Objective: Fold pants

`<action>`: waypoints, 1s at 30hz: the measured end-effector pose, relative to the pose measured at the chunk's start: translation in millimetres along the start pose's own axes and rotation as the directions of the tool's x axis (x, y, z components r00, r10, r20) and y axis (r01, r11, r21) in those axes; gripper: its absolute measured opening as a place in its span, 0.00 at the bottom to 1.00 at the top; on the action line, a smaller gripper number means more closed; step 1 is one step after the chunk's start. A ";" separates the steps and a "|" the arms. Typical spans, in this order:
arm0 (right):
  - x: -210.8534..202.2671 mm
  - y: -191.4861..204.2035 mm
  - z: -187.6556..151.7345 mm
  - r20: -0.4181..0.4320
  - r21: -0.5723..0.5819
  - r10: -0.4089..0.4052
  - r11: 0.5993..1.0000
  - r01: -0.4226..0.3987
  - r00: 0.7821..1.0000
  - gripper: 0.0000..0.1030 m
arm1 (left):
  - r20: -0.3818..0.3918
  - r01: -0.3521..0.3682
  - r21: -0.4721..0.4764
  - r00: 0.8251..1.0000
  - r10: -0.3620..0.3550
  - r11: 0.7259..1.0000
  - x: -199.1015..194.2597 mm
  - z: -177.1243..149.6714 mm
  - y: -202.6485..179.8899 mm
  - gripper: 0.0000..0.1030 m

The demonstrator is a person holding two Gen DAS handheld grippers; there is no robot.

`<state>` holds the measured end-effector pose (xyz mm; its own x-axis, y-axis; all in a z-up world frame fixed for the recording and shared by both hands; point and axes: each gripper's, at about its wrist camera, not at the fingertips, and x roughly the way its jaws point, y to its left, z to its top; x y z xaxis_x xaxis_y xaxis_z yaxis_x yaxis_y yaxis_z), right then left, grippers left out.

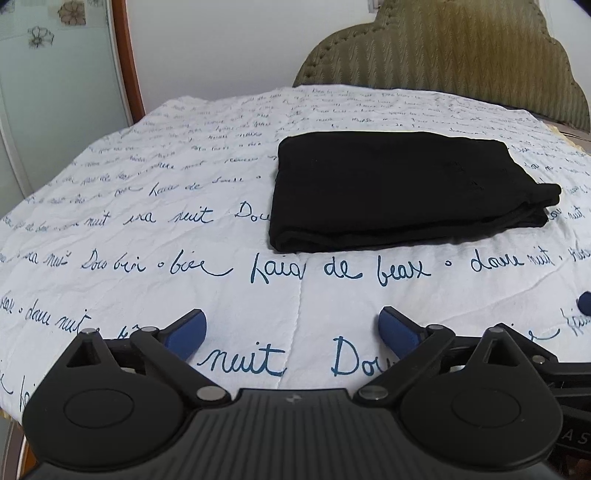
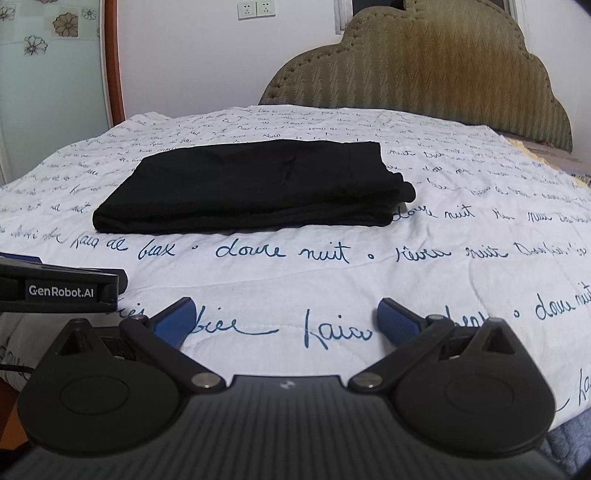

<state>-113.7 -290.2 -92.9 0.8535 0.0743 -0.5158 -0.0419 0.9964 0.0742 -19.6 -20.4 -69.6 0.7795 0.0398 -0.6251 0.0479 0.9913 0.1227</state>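
Observation:
The black pants point(image 1: 402, 188) lie folded into a compact stack on the white quilt with blue script point(image 1: 147, 221); in the right wrist view the pants point(image 2: 255, 188) sit left of centre, layered edges facing me. My left gripper point(image 1: 291, 328) hovers over the quilt near its front edge, well short of the pants, open with nothing between its blue pads. My right gripper point(image 2: 284, 321) stands the same way, open and empty, also short of the pants. The left gripper's body point(image 2: 59, 288) shows at the left edge of the right wrist view.
A padded olive headboard point(image 2: 417, 81) rises behind the bed. A wooden-framed glass door with flower decals point(image 1: 55, 92) stands at the left, and wall sockets point(image 2: 255, 9) sit above. The quilt's front edge point(image 2: 554, 410) drops off close to the grippers.

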 end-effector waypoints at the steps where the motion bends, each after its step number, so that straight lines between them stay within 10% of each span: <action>1: 0.5 1.7 -1.2 0.003 -0.011 -0.006 1.000 0.006 1.000 1.00 | 0.005 -0.003 0.008 1.000 0.003 1.000 -0.1 -0.6 -0.8 0.98; 30: 2.1 3.4 -2.8 0.013 -0.020 -0.013 1.000 0.013 1.000 1.00 | 0.005 0.007 -0.004 1.000 -0.007 1.000 3.0 -2.2 3.0 0.99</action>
<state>-113.5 -286.6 -96.1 0.8608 0.0611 -0.5053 -0.0411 0.9979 0.0506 -18.5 -17.1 -72.8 0.7825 0.0322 -0.6218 0.0505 0.9921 0.1150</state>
